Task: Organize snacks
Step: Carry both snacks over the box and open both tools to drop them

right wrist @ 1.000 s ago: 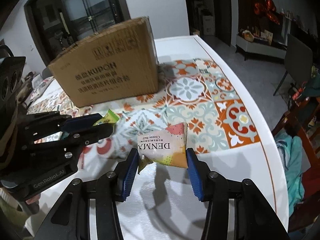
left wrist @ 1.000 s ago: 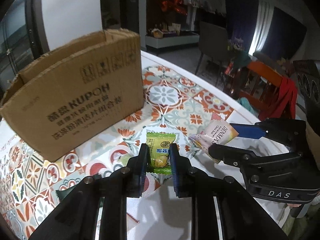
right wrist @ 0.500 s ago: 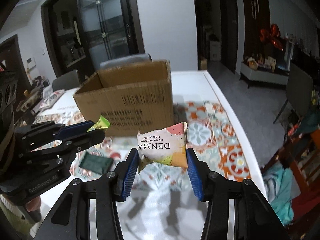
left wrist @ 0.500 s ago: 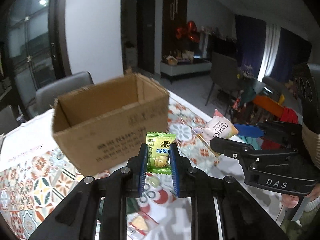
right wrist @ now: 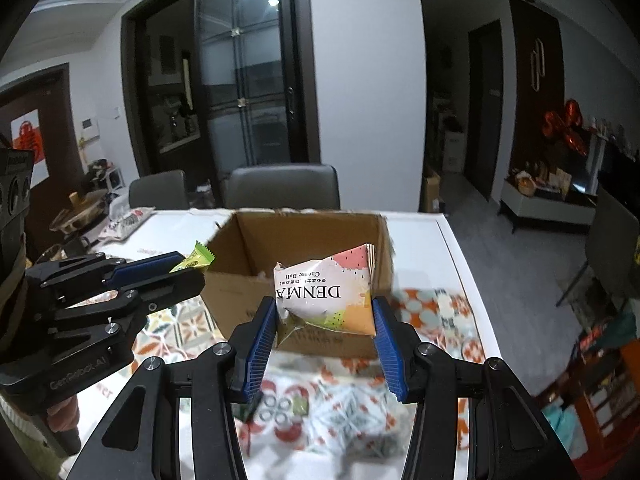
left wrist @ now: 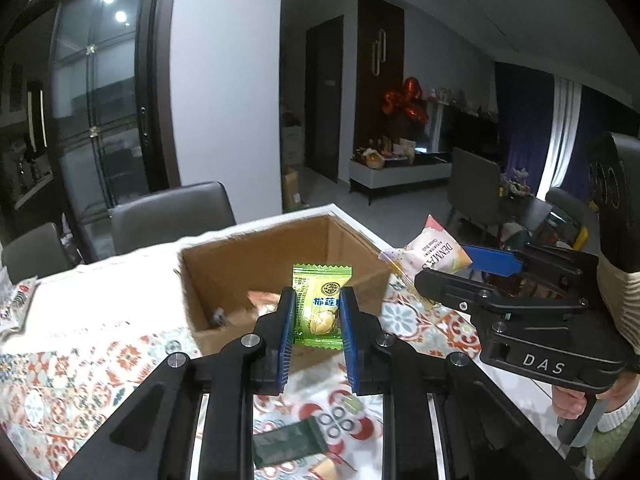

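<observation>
My left gripper [left wrist: 318, 316] is shut on a green durian candy packet [left wrist: 320, 300] and holds it up in front of the open cardboard box [left wrist: 256, 248]. My right gripper [right wrist: 326, 324] is shut on a white DENMA cheese ball packet [right wrist: 328, 292], raised before the same box [right wrist: 304, 224]. The right gripper and its packet [left wrist: 436, 254] show at the right of the left wrist view. The left gripper and the candy's tip [right wrist: 196, 258] show at the left of the right wrist view. A few snacks [left wrist: 260, 300] lie inside the box.
The box stands on a table with a patterned tile cloth [left wrist: 100, 364]. A dark green packet [left wrist: 288, 444] lies on the cloth below my left gripper. Grey chairs [right wrist: 284, 186] stand behind the table. The table's right edge [right wrist: 468, 264] is near.
Both grippers have risen with their packets from near the tabletop. The box's open top and inside now show; before, only its side showed.
</observation>
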`<state>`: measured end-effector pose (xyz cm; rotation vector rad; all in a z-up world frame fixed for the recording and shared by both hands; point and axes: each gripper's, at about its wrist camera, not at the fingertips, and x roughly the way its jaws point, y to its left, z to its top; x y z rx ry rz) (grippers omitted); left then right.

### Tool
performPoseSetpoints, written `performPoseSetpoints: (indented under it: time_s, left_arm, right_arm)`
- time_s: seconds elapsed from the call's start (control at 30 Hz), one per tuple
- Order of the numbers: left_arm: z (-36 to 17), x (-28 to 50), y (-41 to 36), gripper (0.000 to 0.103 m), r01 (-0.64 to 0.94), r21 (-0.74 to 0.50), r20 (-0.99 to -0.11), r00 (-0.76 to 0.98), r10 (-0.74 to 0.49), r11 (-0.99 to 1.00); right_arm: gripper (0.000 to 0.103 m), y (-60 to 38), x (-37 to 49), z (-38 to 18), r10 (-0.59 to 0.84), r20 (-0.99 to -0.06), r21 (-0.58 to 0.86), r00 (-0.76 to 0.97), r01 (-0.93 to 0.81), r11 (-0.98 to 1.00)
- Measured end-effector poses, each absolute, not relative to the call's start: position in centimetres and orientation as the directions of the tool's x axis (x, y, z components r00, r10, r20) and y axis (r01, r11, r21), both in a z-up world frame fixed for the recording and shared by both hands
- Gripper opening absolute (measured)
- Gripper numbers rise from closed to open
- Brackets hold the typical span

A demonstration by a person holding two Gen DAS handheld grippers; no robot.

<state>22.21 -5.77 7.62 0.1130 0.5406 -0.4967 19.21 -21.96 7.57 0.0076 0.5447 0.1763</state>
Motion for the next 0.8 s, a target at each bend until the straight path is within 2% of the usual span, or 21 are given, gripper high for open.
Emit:
performPoseSetpoints:
  time_s: [0.3,0.8]
  left_arm:
    - [8.3,25.8,-4.3,0.022,0.424,-0.014,-0.527,0.766,-0.367,0.906]
    - [6.4,32.2,-3.6,0.022,0.380,-0.072,-0.610,0.715,-0.342,0.922]
  right_arm:
    - [0.049,-20.3,23.7,8.9,0.188,-0.530,0.024,0.827,-0.207,0.978]
    - [0.049,-19.0,29.8,7.9,0.195,-0.578,-0.002,0.793,-0.240,0.971]
